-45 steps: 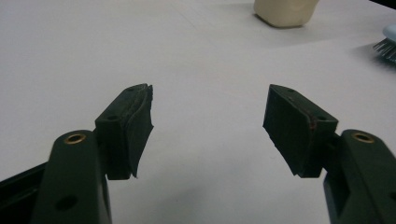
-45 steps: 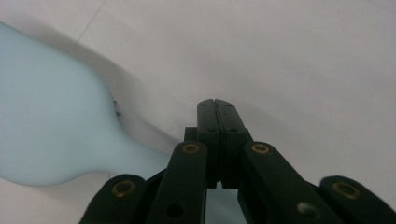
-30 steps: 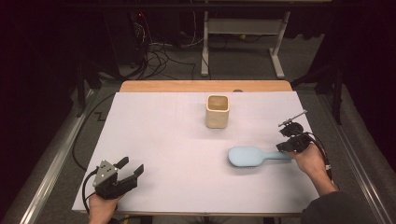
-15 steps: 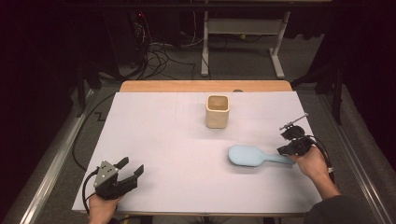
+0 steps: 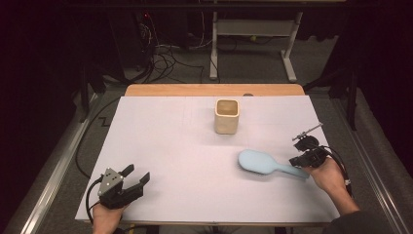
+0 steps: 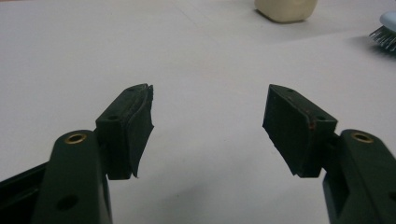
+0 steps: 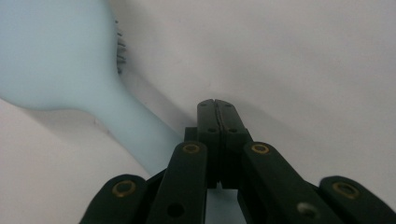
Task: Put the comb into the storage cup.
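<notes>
A person at a white-covered worktop point(image 5: 170, 146) works two hand-held grippers, with a pale blue brush point(image 5: 265, 163) as the thing in hand. The brush lies bristles down on the right half of the worktop, its head toward the middle and its handle running out to the right gripper point(image 5: 304, 158), just this side of a cream cup point(image 5: 227, 116) that stands upright and apart from it near the far edge.

In the right gripper view the jaws are pressed together with nothing between them, and the brush point(image 7: 70, 60) handle passes alongside and under them on their left; whether the closed tips actually touch the handle is hard to tell from this angle. The left gripper point(image 5: 129, 183) rests at the near left corner, well apart from the brush, its jaws standing open on bare worktop, with the cup point(image 6: 285, 9) and the bristle edge point(image 6: 385, 35) far off in its view.

The step in hand looks like the approach to the handle, before any grip. The next move probably calls for opening the right jaws, setting them either side of the handle and closing on it; the cup looks the likely place for the brush.
</notes>
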Motion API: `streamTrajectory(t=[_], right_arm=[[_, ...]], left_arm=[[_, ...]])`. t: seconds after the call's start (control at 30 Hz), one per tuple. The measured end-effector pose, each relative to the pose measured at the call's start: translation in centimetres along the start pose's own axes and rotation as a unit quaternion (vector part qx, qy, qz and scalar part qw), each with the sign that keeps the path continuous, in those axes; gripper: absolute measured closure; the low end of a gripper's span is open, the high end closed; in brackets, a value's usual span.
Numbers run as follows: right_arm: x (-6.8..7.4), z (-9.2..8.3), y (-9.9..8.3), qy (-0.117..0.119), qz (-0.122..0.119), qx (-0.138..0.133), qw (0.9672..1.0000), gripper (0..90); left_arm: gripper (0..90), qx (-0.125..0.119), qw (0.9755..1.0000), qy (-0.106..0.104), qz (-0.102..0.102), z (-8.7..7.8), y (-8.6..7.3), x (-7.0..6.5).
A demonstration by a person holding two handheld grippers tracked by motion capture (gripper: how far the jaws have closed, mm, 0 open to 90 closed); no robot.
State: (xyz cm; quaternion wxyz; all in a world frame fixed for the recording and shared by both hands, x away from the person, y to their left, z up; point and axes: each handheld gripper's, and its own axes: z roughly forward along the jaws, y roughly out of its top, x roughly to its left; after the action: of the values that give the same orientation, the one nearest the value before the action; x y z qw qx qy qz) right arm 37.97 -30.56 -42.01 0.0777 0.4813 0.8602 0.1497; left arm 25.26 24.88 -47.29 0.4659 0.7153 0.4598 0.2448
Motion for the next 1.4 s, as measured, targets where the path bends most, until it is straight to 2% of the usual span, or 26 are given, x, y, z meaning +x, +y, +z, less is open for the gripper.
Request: streamTrajectory(t=[0.4, 0.8, 1.07, 1.4], right_arm=[[1.1, -0.3, -1.2, 0.011, -0.005, -0.010, 0.9999, 90.0], [2.2, -0.6, -1.7, 0.020, -0.023, -0.021, 0.9993, 90.0], [2.9, -0.5, -2.0, 0.027, -0.022, -0.016, 0.9993, 90.0], [3.5, -0.8, -2.1, 0.030, -0.033, -0.019, 0.9989, 90.0]], left_arm=[[33.5, 0.003, 1.0000, 0.001, 0.001, 0.1, 0.0, 0.0], [33.4, 0.001, 1.0000, 0.002, 0.003, 0.0, 0.0, 0.0], [33.5, 0.000, 1.0000, 0.003, 0.002, -0.1, 0.0, 0.0], [33.5, -0.001, 1.0000, 0.003, 0.000, -0.1, 0.0, 0.0]])
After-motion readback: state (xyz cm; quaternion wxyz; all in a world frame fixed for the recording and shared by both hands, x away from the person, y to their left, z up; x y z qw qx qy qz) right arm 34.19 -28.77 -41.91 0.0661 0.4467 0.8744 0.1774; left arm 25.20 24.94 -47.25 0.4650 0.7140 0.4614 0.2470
